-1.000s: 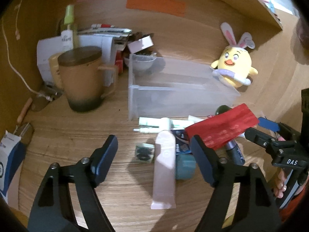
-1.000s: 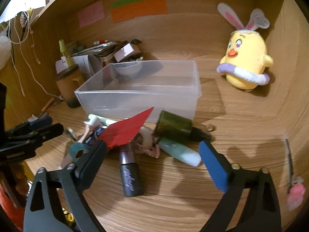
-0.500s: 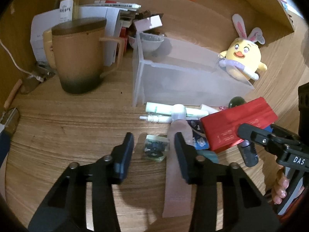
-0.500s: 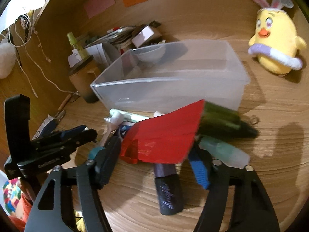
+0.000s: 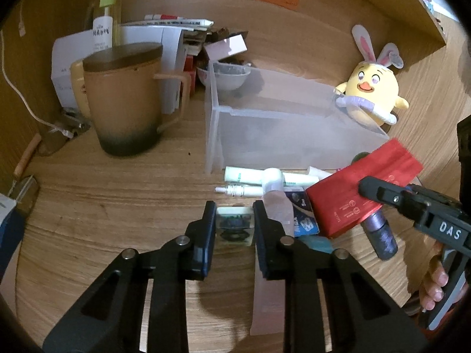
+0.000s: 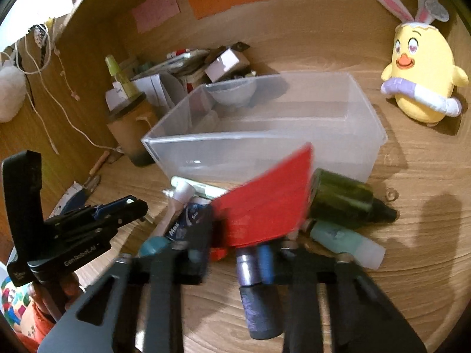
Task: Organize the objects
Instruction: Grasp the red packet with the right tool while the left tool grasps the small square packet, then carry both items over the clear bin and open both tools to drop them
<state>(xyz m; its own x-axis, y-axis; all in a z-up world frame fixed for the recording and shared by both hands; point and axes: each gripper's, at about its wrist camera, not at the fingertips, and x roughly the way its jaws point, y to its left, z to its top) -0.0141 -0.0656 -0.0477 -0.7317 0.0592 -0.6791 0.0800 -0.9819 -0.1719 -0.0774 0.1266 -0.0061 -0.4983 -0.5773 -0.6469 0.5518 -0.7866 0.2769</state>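
Observation:
A clear plastic bin (image 5: 282,129) stands on the wooden desk, also in the right wrist view (image 6: 265,135). In front of it lies a heap of tubes and bottles. My left gripper (image 5: 234,223) is shut on a small square packet (image 5: 234,229) resting on the desk. My right gripper (image 6: 235,235) is shut on a red packet (image 6: 265,209) and holds it above the heap; the red packet also shows in the left wrist view (image 5: 362,191). Under it lie a pink tube (image 5: 273,253), a purple tube (image 6: 259,303), a dark green bottle (image 6: 344,203) and a mint tube (image 6: 347,241).
A brown lidded mug (image 5: 123,100) stands left of the bin, with papers, boxes and a spray bottle (image 5: 103,23) behind it. A yellow plush chick (image 5: 371,94) sits at the bin's far right (image 6: 421,82). A white cable (image 5: 17,88) runs down the left wall.
My left gripper moved forward and closed onto the small square packet. My right gripper closed on the red packet and lifted it off the heap.

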